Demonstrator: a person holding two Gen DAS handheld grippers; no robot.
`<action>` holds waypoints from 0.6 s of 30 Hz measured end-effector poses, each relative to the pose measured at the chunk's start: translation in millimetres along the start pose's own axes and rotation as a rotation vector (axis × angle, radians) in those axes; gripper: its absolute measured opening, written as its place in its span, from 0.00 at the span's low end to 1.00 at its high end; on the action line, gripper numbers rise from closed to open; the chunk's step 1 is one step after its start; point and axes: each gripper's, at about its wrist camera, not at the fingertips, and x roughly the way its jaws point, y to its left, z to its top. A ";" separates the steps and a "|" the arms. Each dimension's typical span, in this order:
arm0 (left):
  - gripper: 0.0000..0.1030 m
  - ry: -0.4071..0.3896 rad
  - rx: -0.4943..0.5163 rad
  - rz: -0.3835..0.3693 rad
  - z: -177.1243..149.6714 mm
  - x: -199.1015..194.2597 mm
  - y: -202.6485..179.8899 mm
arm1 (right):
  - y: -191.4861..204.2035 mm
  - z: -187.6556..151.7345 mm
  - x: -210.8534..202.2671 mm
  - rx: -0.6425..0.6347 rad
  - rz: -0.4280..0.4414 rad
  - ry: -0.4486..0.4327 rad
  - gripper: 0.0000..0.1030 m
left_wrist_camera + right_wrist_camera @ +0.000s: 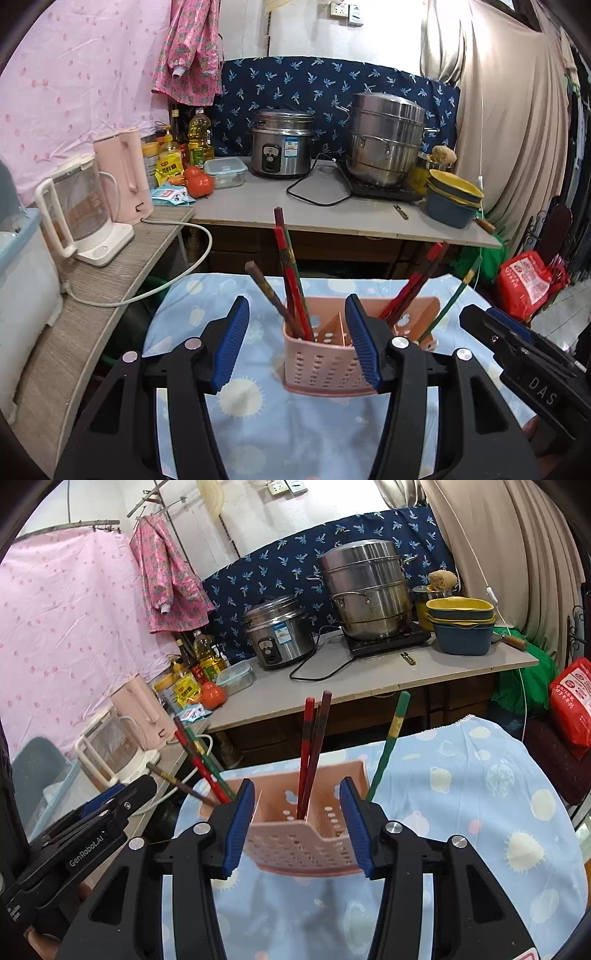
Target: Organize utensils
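A pink perforated utensil basket [325, 363] [295, 845] with dividers stands on a blue patterned cloth [258, 435] [461, 812]. In its left section stand red, green and brown chopsticks [291, 280] [201, 764]. More red chopsticks [413, 284] [314, 746] lean in the right section, and a green one [458, 291] [391, 742] stands at the basket's far right end. My left gripper [296, 300] is open just in front of the left section, with nothing pressed between its pads. My right gripper [297, 782] is open around the near right end of the basket, pads apart from its walls.
Behind the cloth is a grey table [332, 218] with a rice cooker [282, 142], a steel steamer pot [384, 140], stacked bowls [452, 199] and tomatoes [199, 181]. Two kettles [85, 206] stand on a shelf at left. A red bag [524, 280] sits at right.
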 end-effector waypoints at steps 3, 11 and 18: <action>0.56 0.010 0.008 0.004 -8.1 -9.0 -4.3 | 6.9 -10.6 -10.1 -0.039 -0.021 0.005 0.49; 0.63 0.038 0.042 0.036 -35.6 -32.5 -16.8 | 20.2 -37.4 -40.3 -0.128 -0.088 0.005 0.53; 0.70 0.058 0.052 0.072 -56.5 -50.4 -18.2 | 17.3 -57.2 -59.5 -0.138 -0.117 0.029 0.54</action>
